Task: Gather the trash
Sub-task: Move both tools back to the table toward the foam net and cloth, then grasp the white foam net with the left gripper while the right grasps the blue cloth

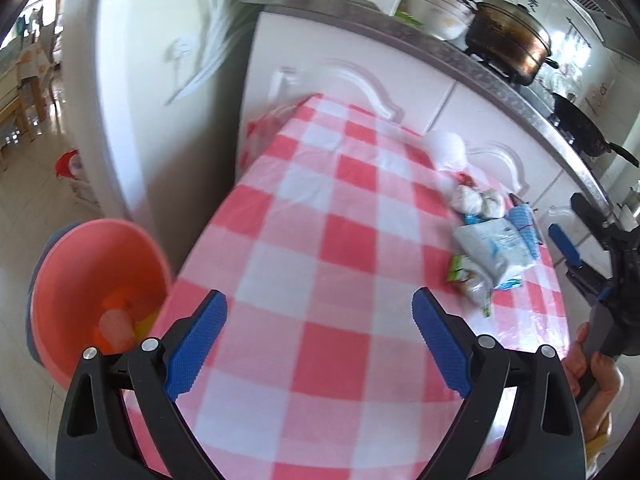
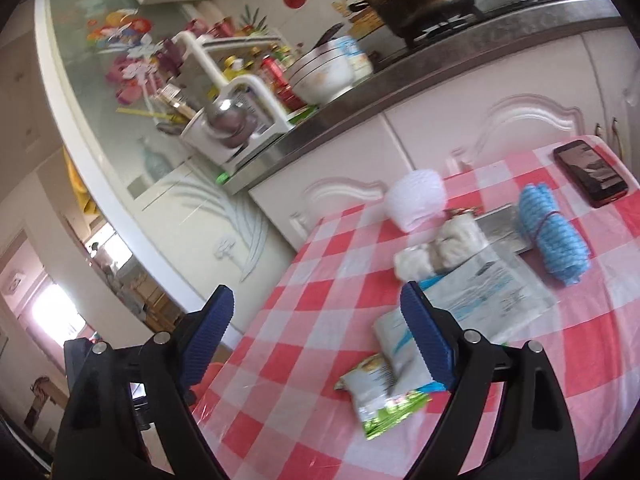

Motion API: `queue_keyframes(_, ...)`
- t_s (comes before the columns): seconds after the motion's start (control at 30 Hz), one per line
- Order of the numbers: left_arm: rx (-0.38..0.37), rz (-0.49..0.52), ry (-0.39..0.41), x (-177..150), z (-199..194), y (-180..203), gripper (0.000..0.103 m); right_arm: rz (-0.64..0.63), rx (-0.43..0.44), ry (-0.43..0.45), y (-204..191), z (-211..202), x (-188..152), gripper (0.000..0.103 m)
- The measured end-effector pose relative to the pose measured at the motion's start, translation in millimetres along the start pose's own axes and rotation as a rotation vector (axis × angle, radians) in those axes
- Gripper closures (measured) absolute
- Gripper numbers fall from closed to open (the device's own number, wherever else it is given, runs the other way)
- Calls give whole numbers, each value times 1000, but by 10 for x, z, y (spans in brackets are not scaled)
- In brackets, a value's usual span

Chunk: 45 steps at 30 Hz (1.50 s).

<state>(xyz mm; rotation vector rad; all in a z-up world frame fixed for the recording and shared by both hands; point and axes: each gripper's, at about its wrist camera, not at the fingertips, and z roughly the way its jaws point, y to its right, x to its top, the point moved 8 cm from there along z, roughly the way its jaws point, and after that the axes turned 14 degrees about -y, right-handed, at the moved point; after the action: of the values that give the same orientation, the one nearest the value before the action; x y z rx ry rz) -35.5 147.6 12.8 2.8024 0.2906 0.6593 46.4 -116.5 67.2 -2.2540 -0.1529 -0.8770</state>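
Tabletop (image 1: 320, 240): covered in a red-and-white check cloth, set against white kitchen cabinets.

Bin (image 1: 96, 300): pink bucket on the floor just beside the tabletop's near-left edge. It holds an orange scrap, something yellow and a pale lump, so some trash appears already collected.

Trash left, all clustered toward the tabletop's right side:
- green-and-silver snack wrapper (image 2: 380, 396), nearest item, lying flat;
- white-and-blue plastic pouch (image 2: 480, 296), partly overlapping the wrapper;
- crumpled white wads (image 2: 436, 252), just beyond the pouch;
- white ribbed paper cup (image 2: 416, 196), on its side at the far edge.

Doubtful items: blue bundled cloth (image 2: 554, 240) and phone (image 2: 590, 172) at the far right; the phone is likely no trash.

Left gripper (image 1: 320, 344): fingers apart, nothing between them, over bare cloth near the bin.

Right gripper (image 2: 318, 340): fingers wide apart, nothing held; its right finger overlaps the pouch in view, contact unclear. In the left wrist view it shows at the right edge, gripped by a hand (image 1: 592, 372).

Progress, as a judgement: partway. A first lot sits in the bin; at least four pieces remain, and the snack wrapper or pouch looks the nearest next pick for the right gripper.
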Motion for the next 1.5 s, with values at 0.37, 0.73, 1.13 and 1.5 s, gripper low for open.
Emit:
queue_keyframes(0.37, -153, 108, -29, 1017, 539, 1336, 10, 241, -92, 99, 1415, -452, 552, 14)
queue_keyframes(0.73, -121, 128, -70, 2007, 1674, 2140, 10, 230, -176, 11, 1736, -167, 503, 14)
queue_keyframes(1.13, 49, 187, -124, 2383, 2355, 2262, 27, 200, -247, -37, 1805, -16, 419, 26)
queue_keyframes(1.5, 113, 442, -141, 2037, 2269, 2542, 45, 192, -253, -76, 1839, 109, 362, 53)
